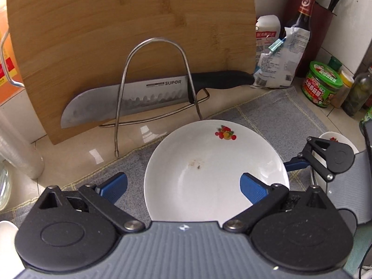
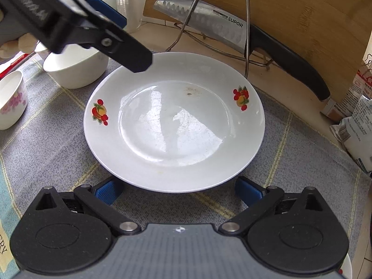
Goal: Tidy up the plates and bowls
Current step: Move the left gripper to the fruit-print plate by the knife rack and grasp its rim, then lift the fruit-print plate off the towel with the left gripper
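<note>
The white plate (image 2: 174, 121) with little fruit pictures is lying flat on the gray cloth (image 2: 290, 162), in the middle of the counter. The right gripper (image 2: 177, 191) is waiting just beside the plate's near edge, with its jaws spread wide and holding nothing. The left gripper (image 1: 183, 187) is hanging over the other side of the plate, and its jaws are spread wide too.

Some things could be going wrong here. The plate is smooth and shiny, so it could be slipping out if the blue pads (image 2: 107, 191) are only pinching the thin rim. It could then be dropping and cracking. The two grippers are close together over one plate, so they could be bumping each other. A sharp knife (image 2: 209, 26) is resting in the wire rack (image 2: 246, 23) just behind the plate, and a lifted plate could be knocking it. Two bowls (image 2: 74, 69) are sitting near the plate, and a swinging gripper could be hitting them.
</note>
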`<state>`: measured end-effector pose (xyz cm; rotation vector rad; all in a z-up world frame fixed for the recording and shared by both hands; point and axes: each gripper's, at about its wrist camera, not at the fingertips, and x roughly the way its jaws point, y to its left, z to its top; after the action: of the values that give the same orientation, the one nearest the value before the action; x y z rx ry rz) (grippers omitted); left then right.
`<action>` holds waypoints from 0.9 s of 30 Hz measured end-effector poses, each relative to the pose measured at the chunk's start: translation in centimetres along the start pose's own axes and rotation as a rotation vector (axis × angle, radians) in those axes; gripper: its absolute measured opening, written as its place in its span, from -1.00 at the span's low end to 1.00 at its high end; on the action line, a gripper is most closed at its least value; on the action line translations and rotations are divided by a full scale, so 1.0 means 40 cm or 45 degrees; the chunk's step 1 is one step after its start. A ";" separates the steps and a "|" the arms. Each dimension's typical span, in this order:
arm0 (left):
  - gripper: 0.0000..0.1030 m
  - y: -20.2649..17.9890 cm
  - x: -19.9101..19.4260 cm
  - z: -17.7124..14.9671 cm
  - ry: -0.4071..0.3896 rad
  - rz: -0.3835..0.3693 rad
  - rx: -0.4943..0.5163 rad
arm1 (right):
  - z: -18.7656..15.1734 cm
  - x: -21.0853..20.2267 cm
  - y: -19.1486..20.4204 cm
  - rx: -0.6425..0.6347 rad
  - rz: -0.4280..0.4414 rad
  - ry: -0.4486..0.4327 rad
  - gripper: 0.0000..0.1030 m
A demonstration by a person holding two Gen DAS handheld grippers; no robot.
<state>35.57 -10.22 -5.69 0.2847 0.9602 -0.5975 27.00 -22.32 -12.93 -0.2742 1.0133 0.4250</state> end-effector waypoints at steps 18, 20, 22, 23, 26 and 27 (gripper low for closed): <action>0.98 0.060 0.186 0.052 0.283 -0.231 -0.143 | -0.011 -0.007 0.004 0.006 -0.005 -0.020 1.00; 0.98 0.063 0.188 0.054 0.283 -0.243 -0.141 | -0.012 -0.008 0.005 0.006 -0.005 -0.021 1.00; 0.98 0.067 0.188 0.056 0.283 -0.254 -0.134 | -0.011 -0.005 0.002 0.004 -0.005 -0.023 1.00; 0.98 0.069 0.189 0.057 0.285 -0.259 -0.131 | -0.012 -0.006 0.002 0.003 -0.004 -0.025 1.00; 0.98 0.073 0.186 0.055 0.293 -0.270 -0.104 | -0.010 -0.005 0.001 -0.003 -0.002 -0.020 1.00; 0.98 0.072 0.187 0.057 0.300 -0.273 -0.090 | -0.008 -0.005 0.001 -0.006 0.000 -0.015 1.00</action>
<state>42.05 -11.61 -10.76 0.1922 1.2468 -0.7350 26.64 -22.48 -12.95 -0.2757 1.0006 0.4289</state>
